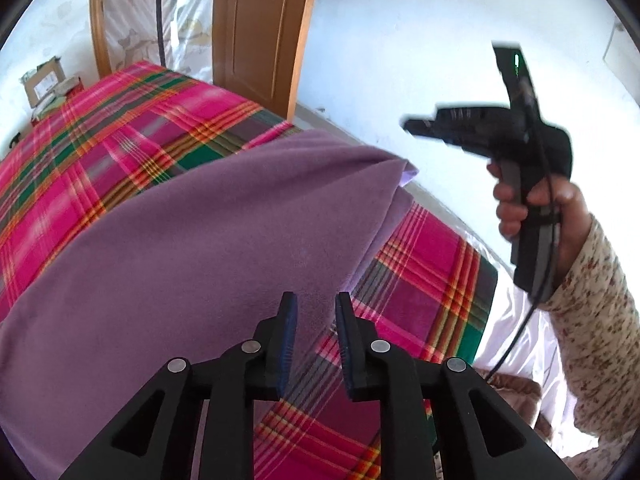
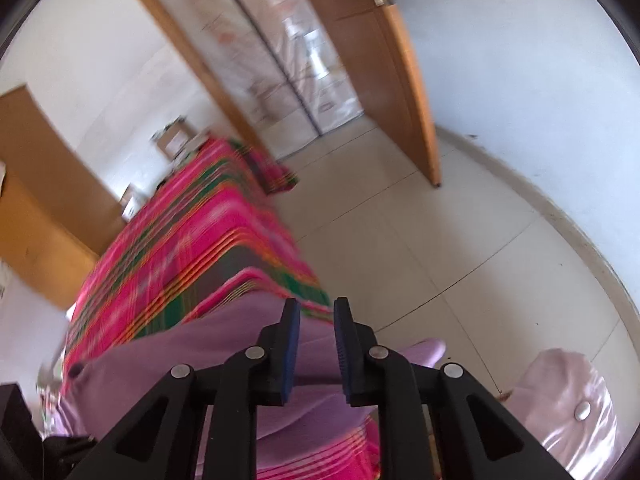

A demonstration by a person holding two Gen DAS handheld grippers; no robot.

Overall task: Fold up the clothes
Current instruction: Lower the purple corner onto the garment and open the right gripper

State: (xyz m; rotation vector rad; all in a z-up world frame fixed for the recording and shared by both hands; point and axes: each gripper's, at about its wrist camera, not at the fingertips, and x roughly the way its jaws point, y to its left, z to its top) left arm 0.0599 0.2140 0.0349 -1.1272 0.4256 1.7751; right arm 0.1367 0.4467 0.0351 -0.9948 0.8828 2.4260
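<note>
The bed (image 1: 120, 128) with its pink-green plaid cover runs ahead of and under both claws; it serves as your folding surface, so everything sits on it. The purple garment (image 1: 192, 248) lies flat on that cover, ahead of and left of your left claw (image 1: 316, 340), already doubled over, with a lighter edge peeking out at its far right corner. In my judgement one fold is done and laid down.

Your left claw hangs just above the garment's near right edge, fingers parted a little, nothing between the pads, only plaid and a bit of purple visible through the gap. It points steeply down at the edge, likely so you can re-pinch for the next fold.

Your right claw (image 2: 316, 344) is also slightly spread and empty. From the left wrist view it is up in the air, right of and beyond the left claw, well clear of the cloth, gripped by your hand (image 1: 532, 208) in a patterned sleeve (image 1: 592, 320). The right wrist view is blurred; the garment (image 2: 208, 344) sits below and left of that claw, floor (image 2: 440, 240) to its right.

Next: both claws need a fresh edge.
</note>
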